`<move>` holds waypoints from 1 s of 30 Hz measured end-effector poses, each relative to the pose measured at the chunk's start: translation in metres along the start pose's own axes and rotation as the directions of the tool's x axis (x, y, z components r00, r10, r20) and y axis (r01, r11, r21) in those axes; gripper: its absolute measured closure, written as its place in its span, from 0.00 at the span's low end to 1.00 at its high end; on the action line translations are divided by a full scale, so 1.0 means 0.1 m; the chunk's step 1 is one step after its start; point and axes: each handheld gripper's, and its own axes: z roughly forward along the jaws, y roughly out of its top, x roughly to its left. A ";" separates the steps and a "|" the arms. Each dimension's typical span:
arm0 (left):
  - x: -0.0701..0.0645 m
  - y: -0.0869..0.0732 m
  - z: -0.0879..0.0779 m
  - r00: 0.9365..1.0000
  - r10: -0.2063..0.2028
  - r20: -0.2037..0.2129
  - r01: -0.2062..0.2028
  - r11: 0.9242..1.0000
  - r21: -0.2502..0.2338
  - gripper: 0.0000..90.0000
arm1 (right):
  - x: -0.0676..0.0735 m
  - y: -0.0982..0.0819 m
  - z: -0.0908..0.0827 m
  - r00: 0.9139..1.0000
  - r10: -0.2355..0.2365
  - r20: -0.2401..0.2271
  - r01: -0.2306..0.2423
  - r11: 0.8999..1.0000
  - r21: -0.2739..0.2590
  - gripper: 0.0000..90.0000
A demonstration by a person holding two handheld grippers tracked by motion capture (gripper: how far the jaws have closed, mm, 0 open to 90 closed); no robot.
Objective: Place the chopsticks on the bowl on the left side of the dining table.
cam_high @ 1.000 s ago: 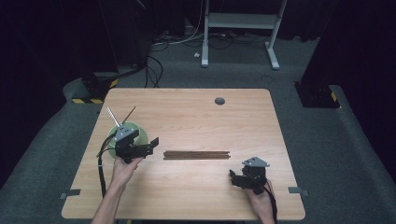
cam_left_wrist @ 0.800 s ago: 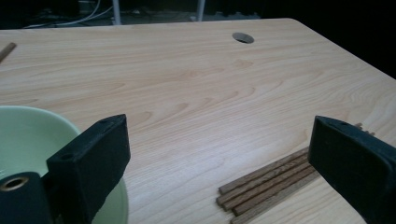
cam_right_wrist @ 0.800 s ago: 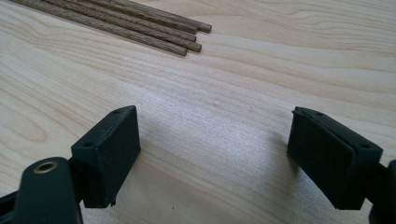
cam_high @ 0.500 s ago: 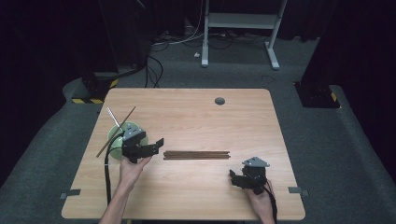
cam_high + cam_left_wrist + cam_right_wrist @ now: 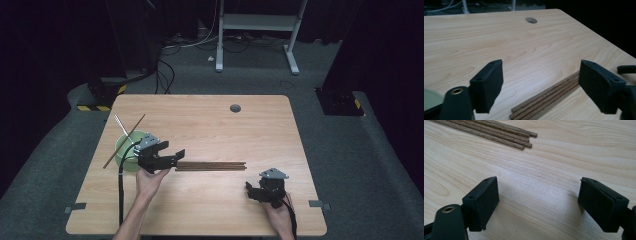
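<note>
Pale wood-grain surface [image 5: 210, 125] stands on dark grey carpet, with black drapes and a white metal frame behind it; most of its far half is bare, apart from a small round cable hole [image 5: 235, 108]. At the left sits a pale green round bowl [image 5: 125, 145] with a thin brown wooden stick [image 5: 125, 141] and a slim silvery rod [image 5: 121, 127] leaning out over its rim, close to the left edge. Just right of the bowl hover the left tongs [image 5: 179, 154], held above the near end of a bundle of dark brown wooden chopsticks [image 5: 210, 165]. Their jaws have just been closing a little but stand wide apart, and in the left gripper view nothing is between the pads; the chopsticks [image 5: 544, 98] lie below and ahead, running away toward the right. The bundle's long axis runs left to right across the middle of the surface, well clear of every edge, with open wood on both sides of it. Farther right, near the front edge, the right tongs [image 5: 248, 189] rest low, jaws wide and empty, pointing back toward the bundle's right end [image 5: 524, 141]. The left tongs look the nearer, so the pick-up likely falls to them.
</note>
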 end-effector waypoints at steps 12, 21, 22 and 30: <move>-0.09 0.05 0.17 0.999 0.022 0.037 -0.022 1.000 -0.001 0.30 | 0.00 0.00 0.00 1.000 0.000 0.000 0.000 1.000 0.000 0.18; -0.16 0.08 0.31 0.999 0.035 0.035 -0.036 0.999 0.013 0.28 | 0.00 0.00 0.00 1.000 0.000 0.000 0.000 1.000 0.000 0.18; -0.15 0.08 0.34 0.999 0.032 0.040 -0.033 0.999 0.018 0.29 | 0.00 0.00 0.00 1.000 0.000 0.000 0.000 1.000 0.000 0.18; -0.17 0.05 0.43 0.997 0.070 0.039 -0.071 0.997 0.038 0.31 | 0.00 0.00 0.00 1.000 0.000 0.001 0.000 1.000 0.000 0.18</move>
